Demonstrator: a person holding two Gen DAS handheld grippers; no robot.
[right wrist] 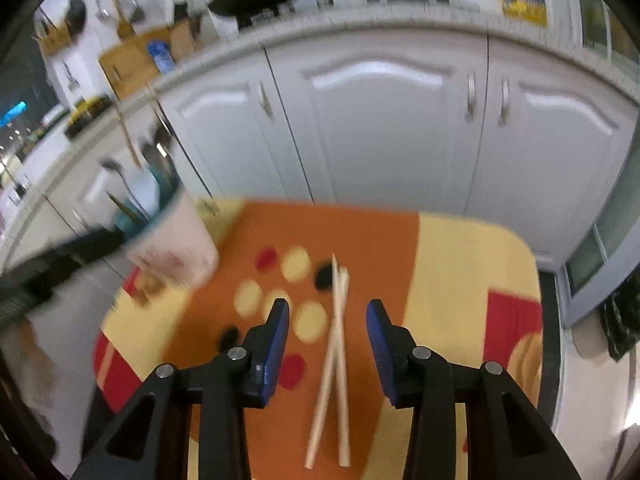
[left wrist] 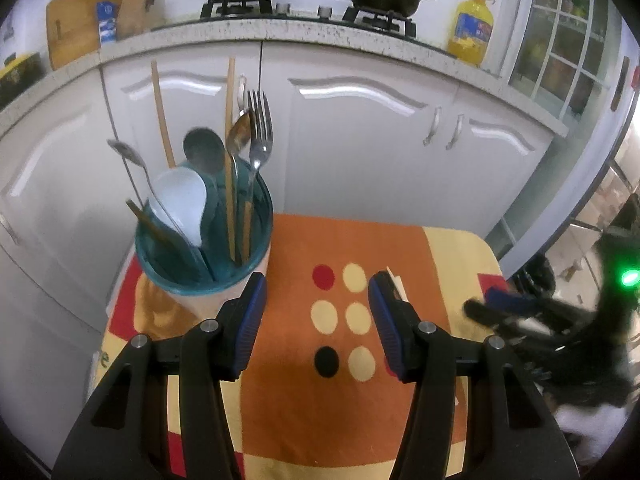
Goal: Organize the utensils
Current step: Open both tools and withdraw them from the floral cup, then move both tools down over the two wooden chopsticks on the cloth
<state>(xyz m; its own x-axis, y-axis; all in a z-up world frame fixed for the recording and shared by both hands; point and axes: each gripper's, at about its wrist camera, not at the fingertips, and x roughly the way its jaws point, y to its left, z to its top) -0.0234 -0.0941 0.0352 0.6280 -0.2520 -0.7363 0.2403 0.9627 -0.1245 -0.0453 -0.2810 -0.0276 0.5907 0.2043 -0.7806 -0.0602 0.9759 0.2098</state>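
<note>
Left gripper (left wrist: 316,294) & right gripper (right wrist: 327,320): jaws apart, empty, angled down.

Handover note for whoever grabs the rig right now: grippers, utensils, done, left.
Left hand-held gripper: open, empty, over the patterned cloth, just right of the utensil holder.
Right hand-held gripper: open, nothing gripped, jaws either side of the chopsticks without touching.
Things: the holder stands at the cloth's far left corner with spoons, a fork and chopsticks already upright in it. One loose crossed pair of chopsticks lies on the cloth.
Done: most utensils are in the holder.
Left: likely close on the loose pair and put it in the holder.
</note>
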